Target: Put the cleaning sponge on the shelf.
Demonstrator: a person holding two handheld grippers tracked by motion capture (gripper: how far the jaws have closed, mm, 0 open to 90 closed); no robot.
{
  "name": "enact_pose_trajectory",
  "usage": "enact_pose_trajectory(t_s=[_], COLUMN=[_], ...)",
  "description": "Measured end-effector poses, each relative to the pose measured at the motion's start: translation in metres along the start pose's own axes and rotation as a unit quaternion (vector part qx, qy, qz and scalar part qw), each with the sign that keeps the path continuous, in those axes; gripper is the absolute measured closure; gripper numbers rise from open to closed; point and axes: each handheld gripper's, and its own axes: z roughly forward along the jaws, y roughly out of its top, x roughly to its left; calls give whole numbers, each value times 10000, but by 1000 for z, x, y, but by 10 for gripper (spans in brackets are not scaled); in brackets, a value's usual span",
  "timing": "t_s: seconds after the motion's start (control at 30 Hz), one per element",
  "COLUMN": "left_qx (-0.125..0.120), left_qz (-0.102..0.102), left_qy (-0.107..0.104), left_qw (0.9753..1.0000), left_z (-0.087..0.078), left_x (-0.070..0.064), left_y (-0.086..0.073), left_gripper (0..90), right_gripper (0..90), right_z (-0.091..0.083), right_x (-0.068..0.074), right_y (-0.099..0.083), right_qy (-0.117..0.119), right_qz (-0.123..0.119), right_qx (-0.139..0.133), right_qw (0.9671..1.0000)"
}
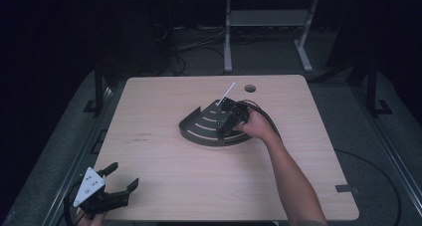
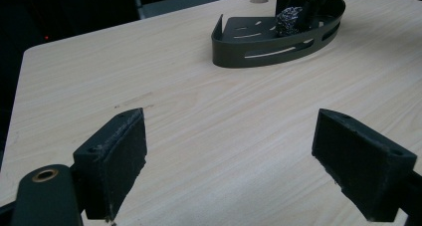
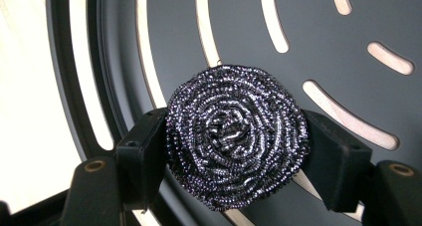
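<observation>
High view: nearest, at the table's (image 1: pixel 164 186) front left corner, the left gripper (image 1: pixel 117 182) sits in the person's left hand (image 1: pixel 89 218), its grey three-cornered plate (image 1: pixel 89 187) on top and its jaws spread wide, pointing in over the near edge. Left gripper view confirms it: the two black pads (image 2: pixel 124 156) stand far apart over bare wood with nothing between them and nothing touching them. A faint dark scuff (image 2: pixel 134 100) marks the tabletop just beyond the jaws.

Farther in, near the middle of the table and a little toward the far edge, lies a dark slotted tray (image 1: pixel 199 129), curved on one side like a fan, with a low wall around it. Nothing stands between the near edge and this tray. The person's right forearm (image 1: pixel 293 181) crosses the table from the front right corner and the right hand (image 1: pixel 256 126) reaches over the tray's right end, holding the right gripper (image 1: pixel 226 122) down into it.

Right gripper view, looking down on the tray floor with its long curved slots (image 3: pixel 206 32), shows the jaws closed partway on a round steel-wool scourer (image 3: pixel 236 136), one pad pressed to each side of it, the scourer low over the tray floor. From the left gripper view the scourer (image 2: pixel 289 21) sits inside the tray wall, toward its right end.

Beyond the tray, a thin white stick (image 1: pixel 226 92) slants toward the far edge, and a round cable hole (image 1: pixel 250 88) lies beside it near that edge.
</observation>
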Motion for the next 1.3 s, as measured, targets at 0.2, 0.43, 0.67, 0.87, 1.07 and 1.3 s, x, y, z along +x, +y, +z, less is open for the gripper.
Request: enact_pose_trajectory(t_s=[0.2,0.43,0.67,0.87,1.07,1.3], left_qx=[-3,7,13,-2,-2,-5], left_qz=[-4,-12,-3,-24,-14,-38], left_qy=[-3,-6,-9,-9,3,5], left_qw=[10000,10000,10000,10000,10000,10000], left_z=[0,0,1,0,1,1], left_x=[0,1,0,1,0,0], left_y=[0,0,0,0,1,1], left_gripper=[133,133,133,133,132,133], right_gripper=[304,300,297,289,274,228], right_z=[3,4,5,6,6,3], right_x=[-2,-4,-3,-3,-3,-2], right_y=[-1,-4,-6,-7,-7,-7], right_qy=[-26,-27,-45,-51,-55,-40], right_qz=[46,113,106,120,128,140], right_qx=[42,-17,-28,-43,-53,-123], right_qw=[10000,9999,9999,9999,9999,9998])
